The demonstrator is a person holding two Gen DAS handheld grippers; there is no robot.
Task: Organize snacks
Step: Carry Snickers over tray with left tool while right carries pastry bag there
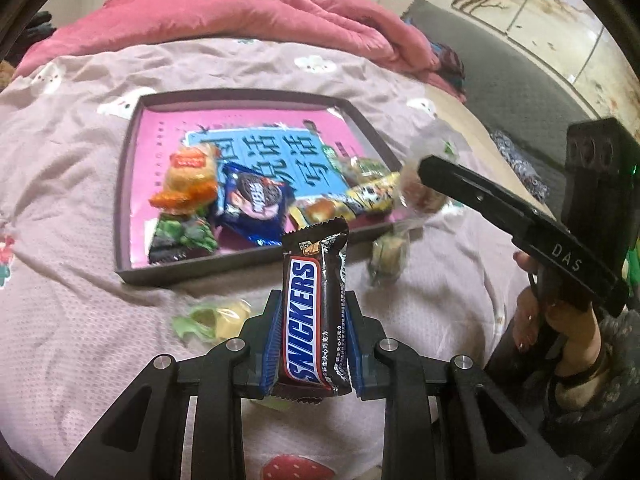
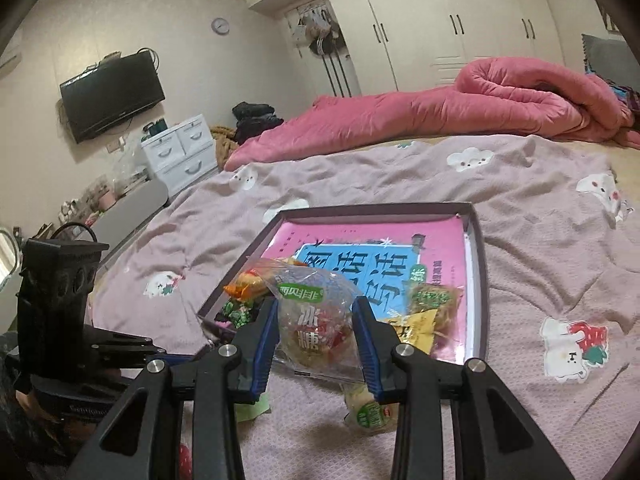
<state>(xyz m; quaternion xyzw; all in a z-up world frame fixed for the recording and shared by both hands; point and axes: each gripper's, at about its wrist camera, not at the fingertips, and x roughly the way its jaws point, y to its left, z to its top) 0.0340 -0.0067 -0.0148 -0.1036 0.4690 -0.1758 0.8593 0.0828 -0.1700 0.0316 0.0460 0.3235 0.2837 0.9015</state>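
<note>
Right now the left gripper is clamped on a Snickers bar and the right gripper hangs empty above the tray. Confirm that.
Not quite. The right gripper is not empty: the right wrist view shows its jaws closed on a clear snack packet. The left gripper does clamp the Snickers bar.

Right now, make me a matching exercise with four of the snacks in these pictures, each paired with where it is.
Things:
1. brown Snickers bar
2. clear-wrapped round pastry with a green label
3. blue Oreo packet
4. pale yellow snack in a green-edged wrapper

Places:
A. lying on the pink blanket, outside the tray
B. clamped in the right gripper
C. lying inside the dark shallow tray
D. clamped in the left gripper

Pairs: 1-D, 2-B, 3-C, 4-A
</note>
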